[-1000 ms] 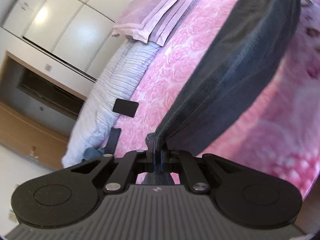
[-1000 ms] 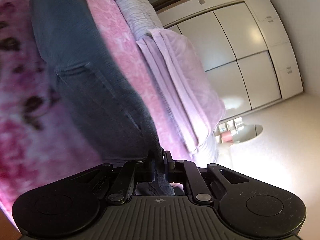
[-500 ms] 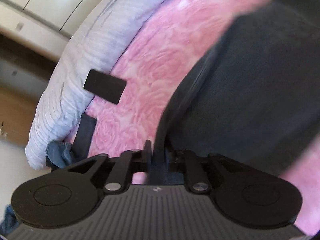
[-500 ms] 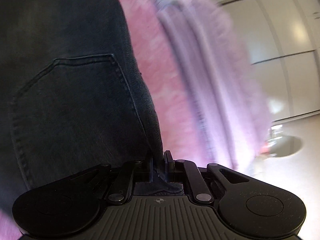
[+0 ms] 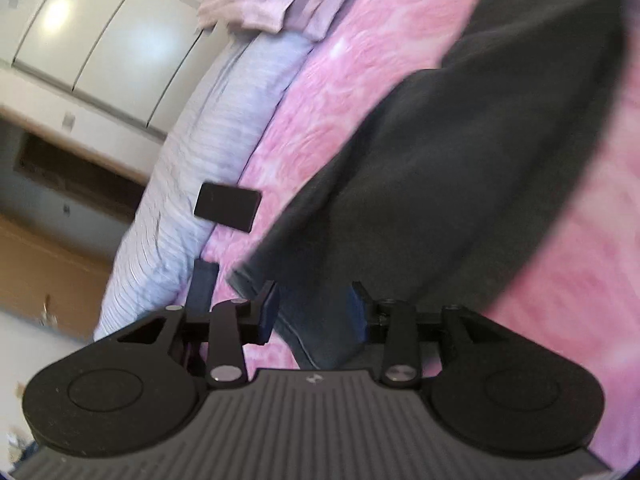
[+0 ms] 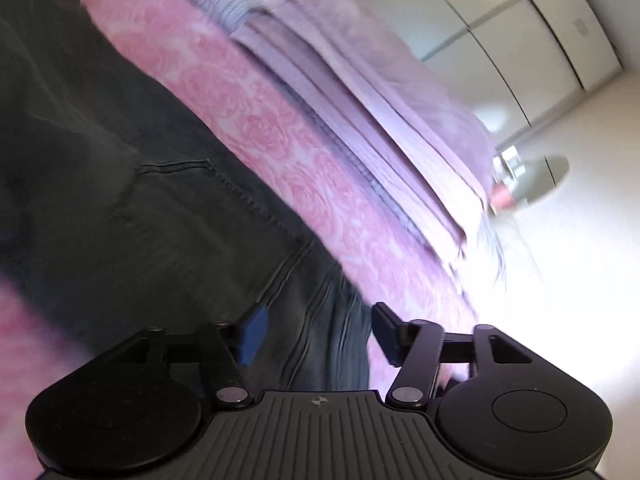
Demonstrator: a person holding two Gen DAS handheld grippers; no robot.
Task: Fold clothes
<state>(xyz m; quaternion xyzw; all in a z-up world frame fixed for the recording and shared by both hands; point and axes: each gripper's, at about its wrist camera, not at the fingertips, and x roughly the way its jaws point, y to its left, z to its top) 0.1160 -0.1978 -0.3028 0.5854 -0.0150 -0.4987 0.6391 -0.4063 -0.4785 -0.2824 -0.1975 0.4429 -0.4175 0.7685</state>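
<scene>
Now we hold both tongs spread wide. Between the left tongs (image 5: 312,312) lies the hem of the dark jeans (image 5: 440,184), flat on the pink bedspread (image 5: 360,80). Between the right tongs (image 6: 316,332) the jeans' waist and pocket lie ungripped. Farther left of our left tongs sits a black card (image 5: 228,212); beyond, folded lilac blankets (image 6: 360,80).
</scene>
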